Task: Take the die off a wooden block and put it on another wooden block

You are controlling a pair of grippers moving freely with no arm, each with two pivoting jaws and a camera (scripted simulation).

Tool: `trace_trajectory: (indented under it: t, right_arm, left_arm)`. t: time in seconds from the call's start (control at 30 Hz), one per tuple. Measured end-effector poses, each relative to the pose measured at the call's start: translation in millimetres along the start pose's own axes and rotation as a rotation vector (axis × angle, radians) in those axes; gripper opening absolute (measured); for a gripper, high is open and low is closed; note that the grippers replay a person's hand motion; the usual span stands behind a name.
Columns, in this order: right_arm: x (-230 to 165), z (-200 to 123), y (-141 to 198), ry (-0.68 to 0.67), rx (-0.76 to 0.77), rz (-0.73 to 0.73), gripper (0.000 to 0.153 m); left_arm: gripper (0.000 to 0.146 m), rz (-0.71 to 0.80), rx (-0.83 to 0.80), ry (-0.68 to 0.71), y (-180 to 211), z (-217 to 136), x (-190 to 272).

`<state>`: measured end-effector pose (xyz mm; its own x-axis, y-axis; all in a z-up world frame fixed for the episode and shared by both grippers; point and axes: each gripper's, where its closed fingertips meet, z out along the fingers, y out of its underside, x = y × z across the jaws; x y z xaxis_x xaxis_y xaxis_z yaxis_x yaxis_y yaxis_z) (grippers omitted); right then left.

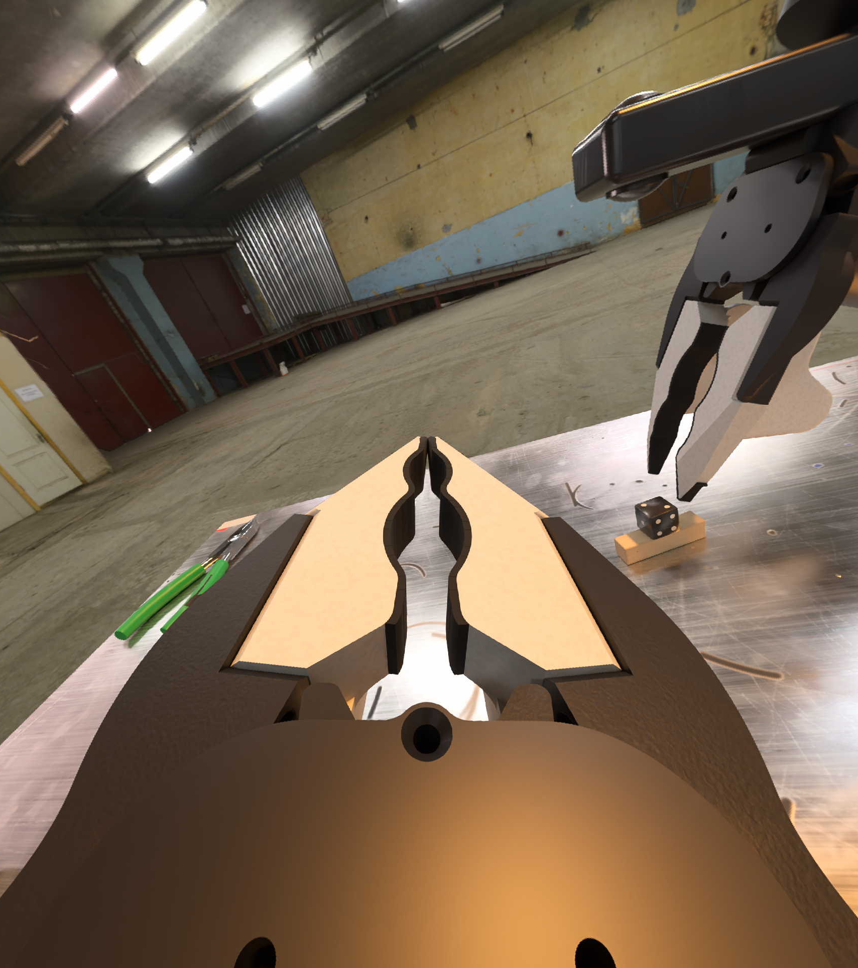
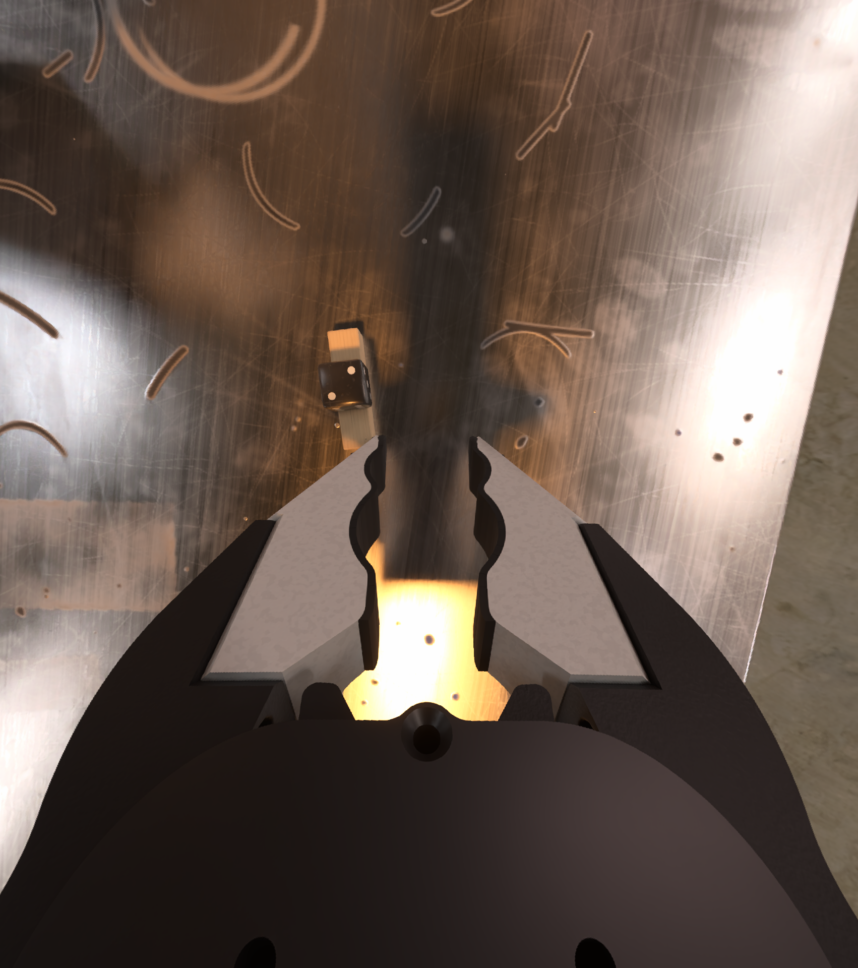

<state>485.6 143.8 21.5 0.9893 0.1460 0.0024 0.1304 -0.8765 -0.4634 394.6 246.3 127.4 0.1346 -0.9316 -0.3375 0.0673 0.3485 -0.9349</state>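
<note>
**Inspector A:** What is recorded nearest the left wrist camera?

**Inspector B:** The left gripper, with tan pads in a dark brown frame, is seen pressed together at the tips, nothing being held between them. It is held above the scratched, brushed-metal table.

**Inspector A:** And the task's thing?

**Inspector B:** The black die with white pips is found resting on top of the pale, oblong wooden block, which lies flat on the table. In the right wrist view the same die is seen seated on that block, roughly at its middle.

**Inspector A:** The other tool?

**Inspector B:** The right gripper, with grey-white pads in a black frame, is observed just above the die and slightly beyond it, pointed downward, its fingers spread and nothing touched. In its own view the right gripper is confirmed spread, the block's near end lying just beside the left fingertip.

**Inspector A:** Anything else relative to the block?

**Inspector B:** Green-handled pliers are noted well apart from the block, at the table's far-left edge. A second block is not identified in either view. Beyond the table, a concrete floor and yellow-and-blue hall wall are recorded.
</note>
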Motion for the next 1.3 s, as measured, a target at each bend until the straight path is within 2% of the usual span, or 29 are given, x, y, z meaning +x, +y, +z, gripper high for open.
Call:
trace_trajectory:
  t: [0.07,0.2,0.27,0.43,0.5,0.6,0.67,0.73,0.8,0.9,1.03,1.13,1.3]
  right_arm:
    - [-1,1,-1,-0.025,-0.005,0.011,0.035]
    - [-1,-1,-3,-0.084,0.023,0.064,0.033]
    - [-2,-6,-5,-0.146,0.067,0.117,0.021]
    - [-4,-24,-11,-0.289,0.185,0.224,0.019]
    - [-3,-28,-13,-0.292,0.208,0.2,0.019]
    - [-11,-31,-20,-0.253,0.243,0.059,0.027]
    - [-20,-26,-22,-0.235,0.214,-0.067,0.035]
    - [-22,-16,-18,-0.173,0.115,-0.154,0.037]
    - [-26,-7,-14,-0.173,0.008,-0.132,0.039]
    - [-31,3,-16,-0.21,-0.037,-0.041,0.043]
    - [-29,7,-12,-0.151,-0.087,-0.111,0.046]
    - [-32,8,-13,-0.173,-0.094,-0.089,0.047]
    - [-34,11,-14,-0.21,-0.111,-0.051,0.033]
  left_arm:
    - [0.0,-0.004,-0.001,0.001,0,0,0]
    - [0.0,-0.011,-0.003,0.003,1,0,0]
    - [0.0,-0.011,-0.002,0.003,1,0,0]
    - [0.0,-0.008,-0.002,0.004,1,0,1]
    - [0.0,-0.01,-0.002,0.003,1,0,0]
    - [0.0,-0.012,-0.005,0.006,2,0,1]
    - [0.0,-0.008,-0.007,0.014,2,1,3]
    - [0.0,0.0,-0.01,0.018,2,1,4]
    - [0.0,0.004,-0.011,0.017,2,1,4]
    - [0.0,-0.005,-0.014,0.018,3,1,4]
    - [0.0,-0.01,-0.015,0.023,3,2,5]
    - [0.0,-0.006,-0.016,0.026,3,2,6]
    - [0.0,-0.012,-0.017,0.025,4,2,5]
